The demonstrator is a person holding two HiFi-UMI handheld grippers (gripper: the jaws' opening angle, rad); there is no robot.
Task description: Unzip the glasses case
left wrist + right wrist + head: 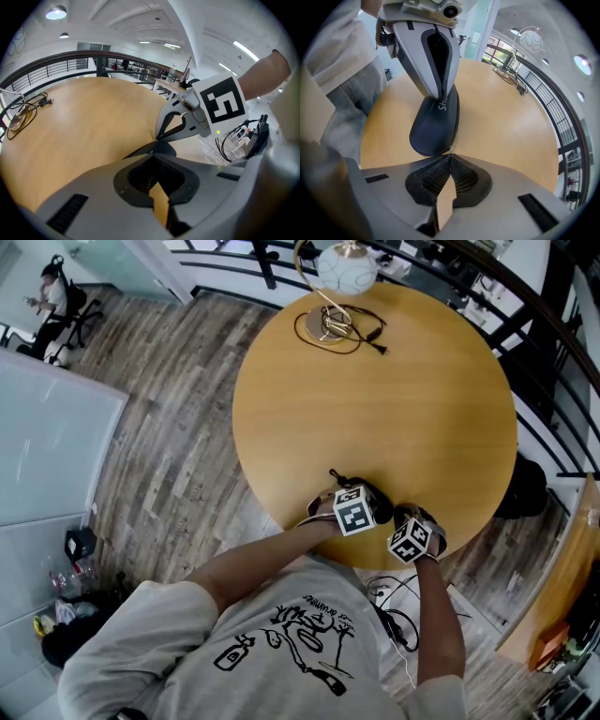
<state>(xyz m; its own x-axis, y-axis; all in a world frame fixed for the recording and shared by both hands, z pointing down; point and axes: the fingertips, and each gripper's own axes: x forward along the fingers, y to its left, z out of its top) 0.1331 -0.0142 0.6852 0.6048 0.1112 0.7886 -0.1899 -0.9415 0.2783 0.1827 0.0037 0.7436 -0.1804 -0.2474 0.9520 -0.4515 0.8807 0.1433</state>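
A dark blue glasses case (435, 125) lies flat near the front edge of the round wooden table (375, 399). In the head view only a bit of the case (368, 492) shows, beyond the two marker cubes. My left gripper (153, 157) is shut on one end of the case (161, 149). In the right gripper view the left gripper (442, 96) comes down on the case's far end. My right gripper (449, 157) is shut at the case's near end, pinching the small metal zipper pull (449, 150). The zip line looks closed along the visible side.
A white globe lamp (345, 268) with a brass base and a black cable (354, 332) stands at the table's far side. A dark railing (553, 362) curves behind the table. The person's torso is against the near edge. Cables (398, 615) lie on the floor below.
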